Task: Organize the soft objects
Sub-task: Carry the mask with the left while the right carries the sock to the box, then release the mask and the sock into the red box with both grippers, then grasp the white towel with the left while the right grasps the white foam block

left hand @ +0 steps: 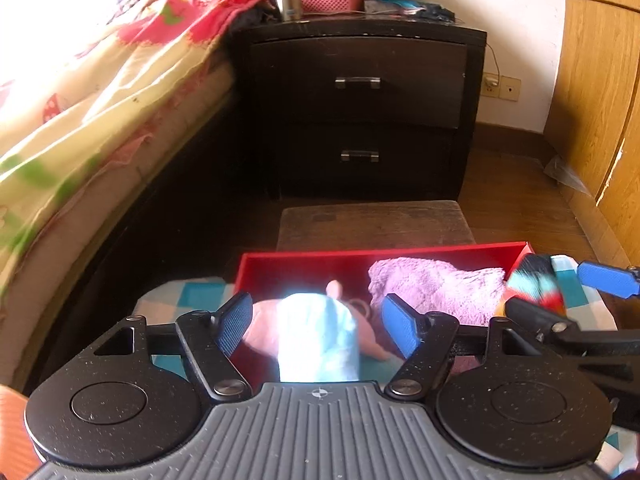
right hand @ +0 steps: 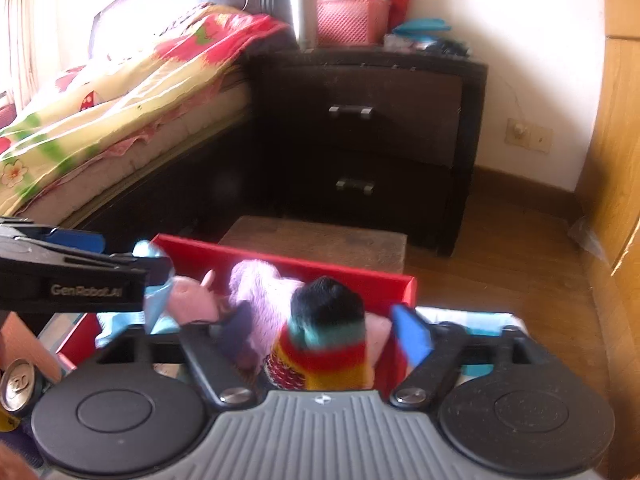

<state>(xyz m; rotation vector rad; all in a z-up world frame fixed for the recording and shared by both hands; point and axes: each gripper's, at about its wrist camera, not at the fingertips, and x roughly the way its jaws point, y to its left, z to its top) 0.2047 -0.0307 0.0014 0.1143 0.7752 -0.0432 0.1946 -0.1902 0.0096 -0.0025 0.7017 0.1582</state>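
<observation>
Left hand-held gripper [left hand: 318,326]: jaws set wide, with a pale blue cloth [left hand: 318,340] standing between the blue pads; whether either pad touches the cloth cannot be told, since glare washes out its edges. Just ahead of this gripper lies a red box [left hand: 304,260], open at the top. Inside the box, directly beyond the cloth, lies a pink plush toy [left hand: 260,330]; to its right, a purple fluffy cloth [left hand: 432,284] fills the far right part of the box. Right hand-held gripper [right hand: 326,334]: jaws also wide, a striped sock [right hand: 324,344] with a black toe rising between them over the near right part of the box; the right pad [right hand: 412,336] stands apart from the sock, while the left pad is too blurred to judge, so a grip cannot be confirmed. Beyond the box sits a low wooden stool [left hand: 372,220], and beyond that a dark nightstand [left hand: 360,92]. A bed [left hand: 80,100] with a floral quilt runs along the left of both grippers. A drink can [right hand: 16,384] shows at the lower left of the right gripper.
</observation>
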